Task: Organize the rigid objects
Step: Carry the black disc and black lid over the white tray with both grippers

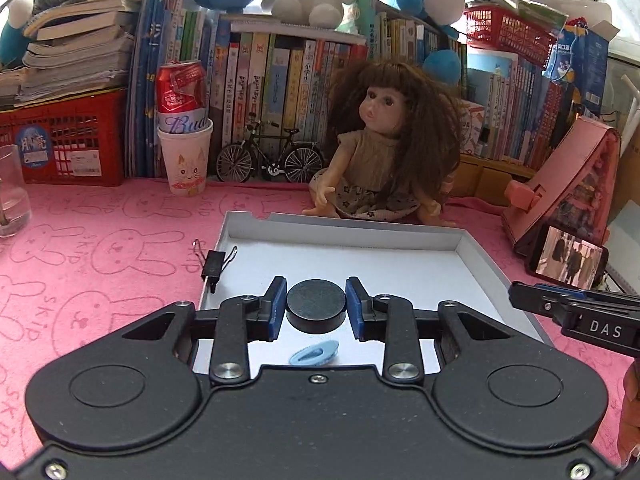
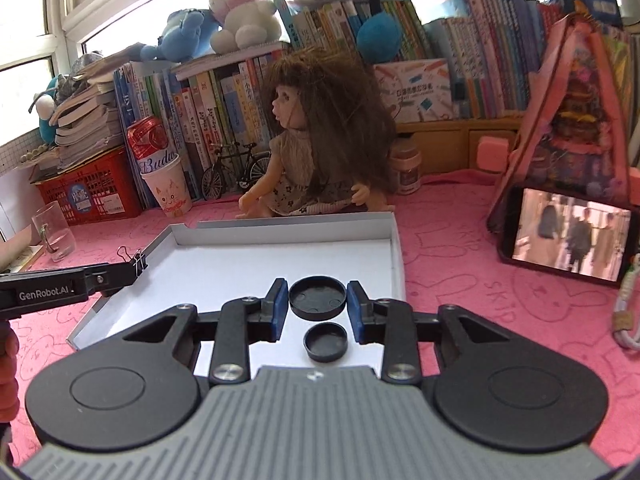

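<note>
Pink rabbit-print tabletop carries the shallow white cardboard tray (image 1: 472, 276), over which my left gripper (image 1: 316, 307) jaws pinch a solid black round disc (image 1: 316, 305) and my right gripper (image 2: 317, 299) jaws clamp a hollow black round cap (image 2: 317, 297), both apparently poised for placing inside.

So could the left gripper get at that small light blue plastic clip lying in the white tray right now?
Probably not yet: the left gripper is shut on a black round disc, though the blue clip lies uncovered just beneath it in the white tray.
</note>
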Available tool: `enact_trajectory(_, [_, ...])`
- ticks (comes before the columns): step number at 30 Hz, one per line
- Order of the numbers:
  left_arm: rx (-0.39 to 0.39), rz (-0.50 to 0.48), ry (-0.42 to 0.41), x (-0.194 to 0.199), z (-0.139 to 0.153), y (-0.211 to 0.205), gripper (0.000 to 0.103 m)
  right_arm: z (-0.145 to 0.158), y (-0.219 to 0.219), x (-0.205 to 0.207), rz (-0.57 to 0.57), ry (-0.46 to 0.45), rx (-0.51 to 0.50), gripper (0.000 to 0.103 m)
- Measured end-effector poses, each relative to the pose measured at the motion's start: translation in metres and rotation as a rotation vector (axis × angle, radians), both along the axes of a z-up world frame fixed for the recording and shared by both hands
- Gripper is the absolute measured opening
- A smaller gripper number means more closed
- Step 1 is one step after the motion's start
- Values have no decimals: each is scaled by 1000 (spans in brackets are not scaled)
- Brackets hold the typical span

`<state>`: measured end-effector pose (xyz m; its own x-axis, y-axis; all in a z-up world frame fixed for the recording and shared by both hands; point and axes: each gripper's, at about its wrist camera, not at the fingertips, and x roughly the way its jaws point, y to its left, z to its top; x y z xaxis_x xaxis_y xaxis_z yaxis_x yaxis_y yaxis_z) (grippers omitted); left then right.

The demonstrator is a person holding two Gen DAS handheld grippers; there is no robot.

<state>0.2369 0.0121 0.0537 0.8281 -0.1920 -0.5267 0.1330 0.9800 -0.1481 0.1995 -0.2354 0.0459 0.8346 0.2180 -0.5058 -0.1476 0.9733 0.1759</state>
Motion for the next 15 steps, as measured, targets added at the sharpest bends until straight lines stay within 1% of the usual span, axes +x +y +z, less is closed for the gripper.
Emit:
enact_trajectory(5, [14, 8, 32, 22, -13, -9, 30, -13, 4, 24, -8, 52, 2, 36])
enact_trajectory(10, [31, 6, 61, 33, -28, -17, 30, -21, 10, 36, -4, 76, -24, 36])
enact_trajectory(15, [43, 11, 77, 40, -37, -19, 30, -24, 14, 45, -3, 92, -46, 37])
